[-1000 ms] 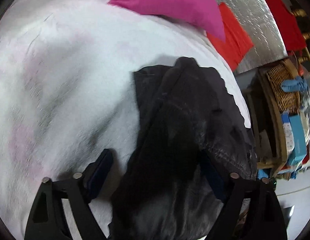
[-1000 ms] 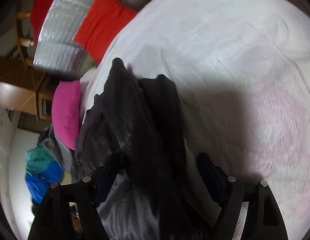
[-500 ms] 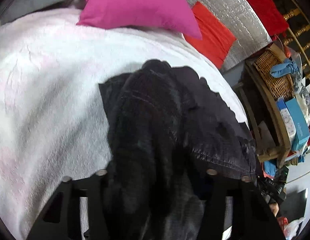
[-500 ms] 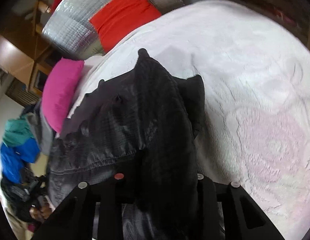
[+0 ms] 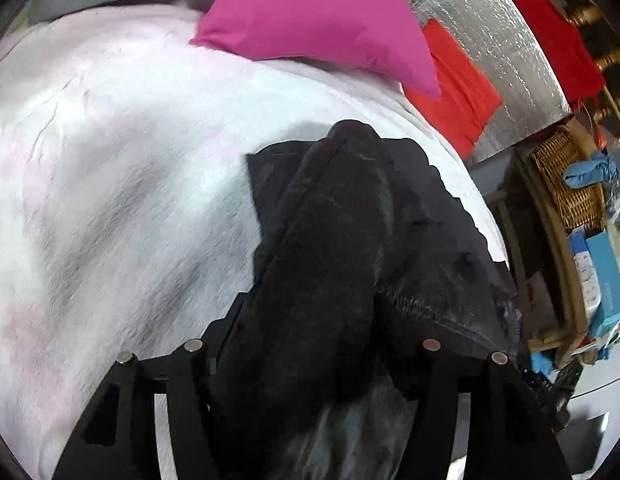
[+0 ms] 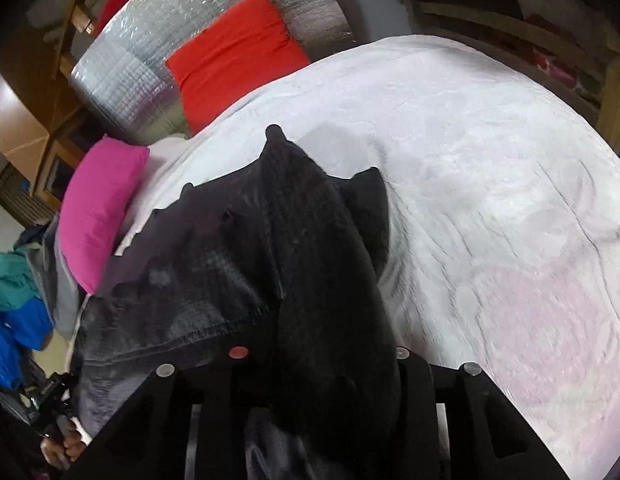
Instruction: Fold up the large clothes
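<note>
Nearest the left camera, the left gripper has a thick fold of the black garment bunched between its two fingers; the jaws are partway apart and opening, and the cloth covers the pads, so I cannot tell whether they still press on it. The right gripper shows much the same: a dark roll of the same black garment fills the gap between its fingers, the jaws are narrower than the left pair and opening, and the pads are hidden under the fabric.

From both grippers the garment runs away across the white bedspread, lying in a rumpled heap with a quilted, slightly shiny panel spread to one side (it looks like a padded jacket, though the blur hides the details). It ends in a peak, apart from the pillow.

Further off, a pink pillow rests at the far edge of the bed, with a red cushion against a silver foil sheet behind it. A wicker basket stands beside the bed in the left view.
</note>
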Tool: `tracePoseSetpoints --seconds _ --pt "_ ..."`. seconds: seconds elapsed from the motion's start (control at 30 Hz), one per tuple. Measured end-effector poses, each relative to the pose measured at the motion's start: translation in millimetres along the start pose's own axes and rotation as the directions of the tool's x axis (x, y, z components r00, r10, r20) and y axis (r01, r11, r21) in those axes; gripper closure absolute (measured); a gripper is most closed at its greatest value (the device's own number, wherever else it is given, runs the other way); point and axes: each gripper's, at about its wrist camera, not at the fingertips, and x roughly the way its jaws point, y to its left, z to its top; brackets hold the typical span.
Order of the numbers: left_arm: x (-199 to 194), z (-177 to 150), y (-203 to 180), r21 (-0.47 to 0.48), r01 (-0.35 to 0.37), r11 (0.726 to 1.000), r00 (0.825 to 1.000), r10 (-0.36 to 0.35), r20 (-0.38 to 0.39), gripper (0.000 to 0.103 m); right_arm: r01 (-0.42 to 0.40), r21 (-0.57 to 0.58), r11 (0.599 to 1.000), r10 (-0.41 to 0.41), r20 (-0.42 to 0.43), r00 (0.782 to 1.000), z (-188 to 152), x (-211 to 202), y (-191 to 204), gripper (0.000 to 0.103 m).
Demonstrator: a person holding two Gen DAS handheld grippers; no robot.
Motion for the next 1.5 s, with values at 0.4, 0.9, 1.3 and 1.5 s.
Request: tracePoseSetpoints --seconds 0.4,0.9,1.3,1.5 --pt "-115.2 -62.9 -17.7 0.101 -0.033 0.994 0.932 -0.005 0.362 0.022 -0.218 0.118 0.969 0.202 0.133 0.97 -55.9 -88.1 -41.1 0.031" --pt "-28.7 -83.7 31.7 -0.383 0.161 0.91 0.987 -0.153 0.051 0.022 -0.291 0.49 0.822 0.348 -0.028 0.937 -81.2 6.0 -34.4 0.024" --pt "-15.6 -47.2 6.6 -0.302 0.213 0.929 0.965 -0.151 0.216 0.057 -0.201 0.282 0.938 0.187 0.078 0.979 -44.7 8.5 10.5 0.06" --pt "-6.3 -31.2 -12.5 -0.178 0.099 0.979 0.972 -0.057 0.229 0.057 -0.161 0.192 0.968 0.144 0.102 0.984 -35.4 12.0 23.1 0.061"
